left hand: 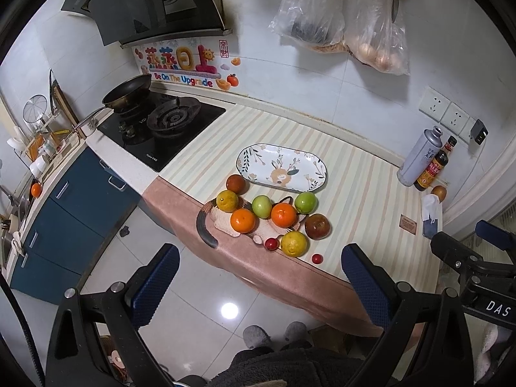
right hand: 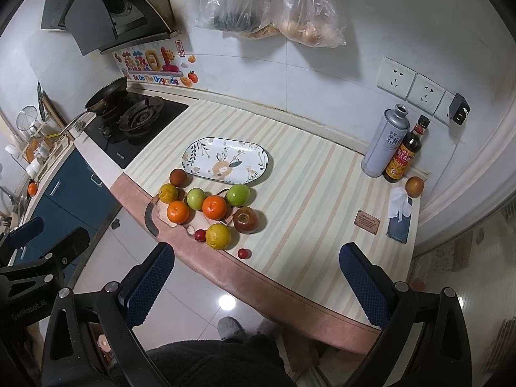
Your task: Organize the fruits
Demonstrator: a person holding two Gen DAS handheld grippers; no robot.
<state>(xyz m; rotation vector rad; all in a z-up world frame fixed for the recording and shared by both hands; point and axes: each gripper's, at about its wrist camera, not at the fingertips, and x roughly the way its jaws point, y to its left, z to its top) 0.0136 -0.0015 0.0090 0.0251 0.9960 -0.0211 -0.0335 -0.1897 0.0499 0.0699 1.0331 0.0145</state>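
Orange and green fruits [right hand: 213,207] sitting clustered at worktop [right hand: 309,174] edge, oval plate [right hand: 225,160] just behind, bare. Both tongs [left hand: 259,277] [right hand: 256,274] hovering released, empty. Risking nudging small red fruit [right hand: 242,253] off edge.

Fruits [right hand: 213,208] beside empty plate [right hand: 200,153]

Fruit cluster [right hand: 206,209] crowds counter edge, plate [right hand: 225,160] behind, right side open
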